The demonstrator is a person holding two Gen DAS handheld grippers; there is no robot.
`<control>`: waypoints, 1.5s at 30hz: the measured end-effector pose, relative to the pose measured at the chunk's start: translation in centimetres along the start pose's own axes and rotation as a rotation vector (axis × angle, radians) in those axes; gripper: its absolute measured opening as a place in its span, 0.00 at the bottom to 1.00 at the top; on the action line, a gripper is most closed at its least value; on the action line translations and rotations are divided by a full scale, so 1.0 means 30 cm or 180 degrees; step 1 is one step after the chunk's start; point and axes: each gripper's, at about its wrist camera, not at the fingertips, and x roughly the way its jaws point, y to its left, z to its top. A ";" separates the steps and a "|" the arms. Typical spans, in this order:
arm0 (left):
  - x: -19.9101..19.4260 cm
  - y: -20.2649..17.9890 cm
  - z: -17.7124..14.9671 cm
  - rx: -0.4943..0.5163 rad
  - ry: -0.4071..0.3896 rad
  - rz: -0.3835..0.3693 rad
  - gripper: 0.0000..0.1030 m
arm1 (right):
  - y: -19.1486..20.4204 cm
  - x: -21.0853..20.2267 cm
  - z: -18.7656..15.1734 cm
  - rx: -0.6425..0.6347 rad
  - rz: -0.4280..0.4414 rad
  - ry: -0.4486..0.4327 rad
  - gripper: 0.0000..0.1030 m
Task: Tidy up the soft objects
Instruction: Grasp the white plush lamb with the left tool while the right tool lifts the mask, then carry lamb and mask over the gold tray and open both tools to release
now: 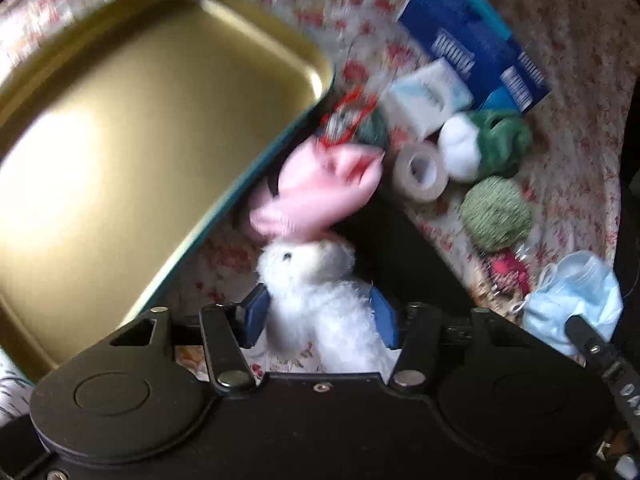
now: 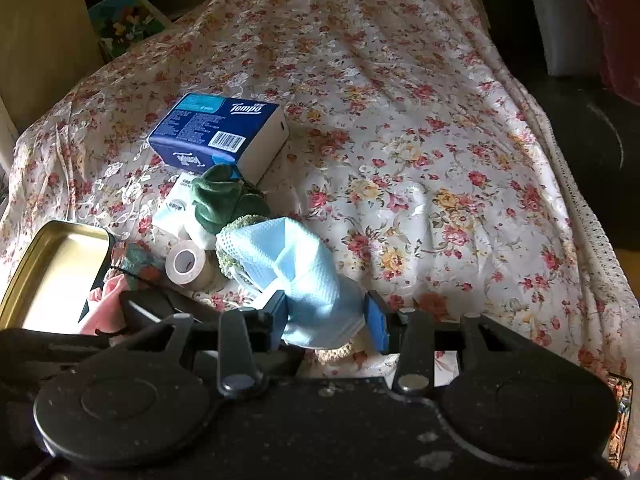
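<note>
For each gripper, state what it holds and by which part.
The left gripper grips the white plush toy around its body, below the head. The right gripper pinches the blue face mask at its bunched lower end.

Gold tray (image 1: 160,80), rose-patterned cloth (image 2: 400,120)

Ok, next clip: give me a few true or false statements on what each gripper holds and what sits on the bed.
1. The left gripper is shut on a white plush toy. True.
2. The right gripper holds a roll of tape. False: it holds a blue face mask; the tape roll lies on the bedspread.
3. The gold tray holds toys. False: nothing is in it.
4. A blue tissue box lies on the bedspread. True.
</note>
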 end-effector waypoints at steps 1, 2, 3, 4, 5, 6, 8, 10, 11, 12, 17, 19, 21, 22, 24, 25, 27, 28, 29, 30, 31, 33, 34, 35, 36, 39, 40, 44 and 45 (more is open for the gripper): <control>-0.029 -0.003 0.008 0.0013 -0.0088 -0.0025 0.47 | 0.000 -0.007 0.000 0.0007 -0.0005 -0.0004 0.40; -0.063 -0.008 0.016 0.0022 -0.0173 -0.0047 0.46 | 0.000 -0.014 0.000 0.0015 -0.0014 -0.0008 0.40; -0.105 -0.012 0.026 0.0019 -0.0289 -0.0071 0.46 | 0.000 -0.022 0.000 0.0018 -0.0022 -0.0012 0.40; -0.140 -0.012 0.034 0.0018 -0.0389 -0.0078 0.46 | 0.001 -0.030 0.001 0.0018 -0.0030 -0.0018 0.40; -0.177 -0.012 0.043 0.0021 -0.0499 -0.0073 0.46 | 0.005 -0.036 0.002 0.0015 -0.0039 -0.0025 0.40; -0.210 -0.011 0.051 0.0035 -0.0608 -0.0037 0.46 | 0.010 -0.041 0.002 0.0006 -0.0047 -0.0029 0.40; -0.251 0.000 0.056 0.0074 -0.0806 0.0109 0.46 | 0.025 -0.049 0.008 -0.0014 -0.0050 -0.0021 0.40; -0.299 0.014 0.065 0.0114 -0.1021 0.0302 0.46 | 0.045 -0.054 0.019 -0.0029 -0.0010 -0.0004 0.40; -0.318 0.026 0.070 0.0122 -0.1104 0.0399 0.46 | 0.058 -0.055 0.026 -0.0041 0.0019 0.0001 0.40; -0.336 0.048 0.070 0.0111 -0.1167 0.0453 0.46 | 0.075 -0.057 0.034 -0.0059 0.0050 0.0004 0.40; -0.376 0.176 0.126 -0.0203 -0.1136 0.0344 0.46 | 0.195 -0.063 0.079 -0.0168 0.0321 0.0010 0.40; -0.381 0.216 0.138 -0.0313 -0.1126 0.0391 0.46 | 0.261 -0.061 0.097 -0.0244 0.0444 0.0029 0.40; -0.379 0.248 0.149 -0.0392 -0.1107 0.0459 0.46 | 0.325 -0.059 0.113 -0.0320 0.0553 0.0042 0.40; -0.379 0.257 0.145 -0.0410 -0.1090 0.0477 0.46 | 0.361 -0.056 0.122 -0.0361 0.0594 0.0051 0.40; -0.372 0.260 0.149 -0.0358 -0.1024 0.0492 0.46 | 0.421 -0.053 0.142 -0.0421 0.0657 0.0064 0.40; -0.377 0.258 0.149 -0.0292 -0.0996 0.0497 0.46 | 0.449 -0.054 0.151 -0.0444 0.0700 0.0068 0.40; -0.383 0.240 0.162 -0.0083 -0.0993 0.0577 0.46 | 0.496 -0.063 0.167 -0.0486 0.0768 0.0059 0.40; -0.395 0.234 0.167 0.0004 -0.1048 0.0674 0.46 | 0.520 -0.068 0.174 -0.0514 0.0789 0.0045 0.40; -0.408 0.230 0.177 0.0081 -0.1127 0.0809 0.46 | 0.541 -0.074 0.178 -0.0536 0.0799 0.0031 0.40; -0.419 0.225 0.187 0.0159 -0.1210 0.0951 0.46 | 0.559 -0.080 0.186 -0.0559 0.0811 0.0022 0.40; -0.433 0.214 0.202 0.0300 -0.1333 0.1154 0.46 | 0.574 -0.084 0.190 -0.0575 0.0827 0.0020 0.41; -0.462 0.194 0.221 0.0624 -0.1560 0.1564 0.46 | 0.596 -0.094 0.199 -0.0598 0.0866 0.0015 0.41; -0.479 0.189 0.225 0.0727 -0.1644 0.1687 0.46 | 0.602 -0.101 0.200 -0.0608 0.0880 0.0000 0.41; -0.503 0.196 0.232 0.0764 -0.1689 0.1713 0.46 | 0.607 -0.108 0.198 -0.0623 0.0885 -0.0018 0.41; -0.529 0.213 0.240 0.0722 -0.1701 0.1640 0.46 | 0.605 -0.108 0.201 -0.0635 0.0886 -0.0025 0.41; -0.593 0.287 0.262 0.0276 -0.1624 0.1265 0.46 | 0.614 -0.097 0.198 -0.0654 0.0879 -0.0012 0.41; -0.598 0.305 0.265 0.0128 -0.1585 0.1200 0.46 | 0.617 -0.091 0.195 -0.0651 0.0883 0.0014 0.41; -0.562 0.344 0.241 -0.0271 -0.1525 0.1070 0.46 | 0.620 -0.081 0.183 -0.0665 0.0899 0.0074 0.41; -0.544 0.350 0.232 -0.0325 -0.1470 0.0996 0.46 | 0.621 -0.077 0.181 -0.0676 0.0896 0.0080 0.41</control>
